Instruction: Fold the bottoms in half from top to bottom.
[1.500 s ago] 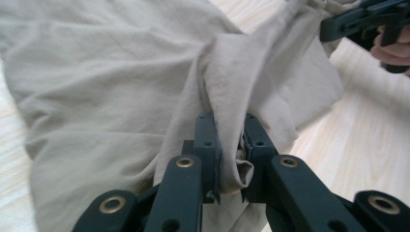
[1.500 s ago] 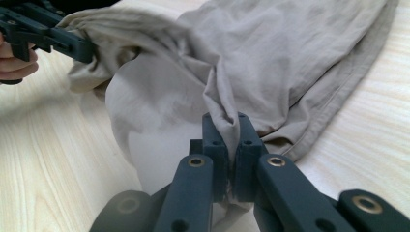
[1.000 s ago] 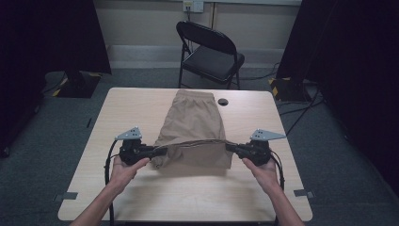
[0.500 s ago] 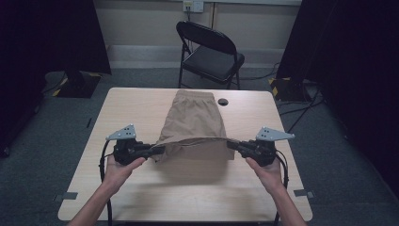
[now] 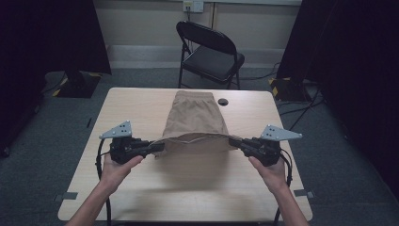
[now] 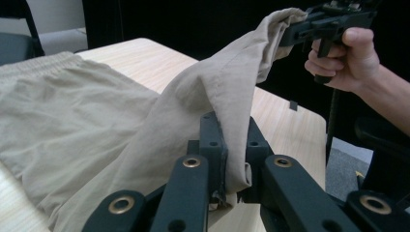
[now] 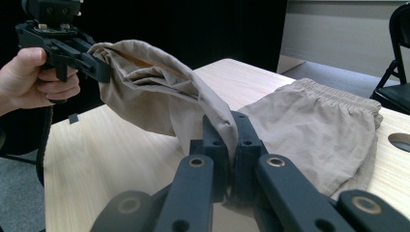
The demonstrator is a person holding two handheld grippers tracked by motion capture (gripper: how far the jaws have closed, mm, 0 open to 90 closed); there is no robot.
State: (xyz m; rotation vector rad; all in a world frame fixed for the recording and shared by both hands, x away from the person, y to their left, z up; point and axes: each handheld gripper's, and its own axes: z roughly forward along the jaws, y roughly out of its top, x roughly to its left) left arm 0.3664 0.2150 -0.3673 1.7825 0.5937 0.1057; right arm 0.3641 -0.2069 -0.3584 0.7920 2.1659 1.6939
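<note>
A pair of tan shorts (image 5: 194, 120) lies on the wooden table (image 5: 131, 106), waistband toward the far edge. Its near hem is lifted off the table and stretched between both grippers. My left gripper (image 5: 156, 147) is shut on the hem's left corner, seen close up as tan shorts (image 6: 145, 145) pinched in my left gripper (image 6: 231, 145). My right gripper (image 5: 234, 141) is shut on the right corner; in its own view the shorts (image 7: 314, 125) run into my right gripper (image 7: 231, 140). The far end of the shorts rests flat.
A black folding chair (image 5: 211, 52) stands beyond the table's far edge. A small black round grommet (image 5: 222, 101) sits in the table near the waistband. Bare tabletop lies in front of the shorts, between the forearms.
Both grippers have risen and moved a little apart, lifting the near hem higher off the table and pulling it tauter. The far part of the shorts has stayed put.
</note>
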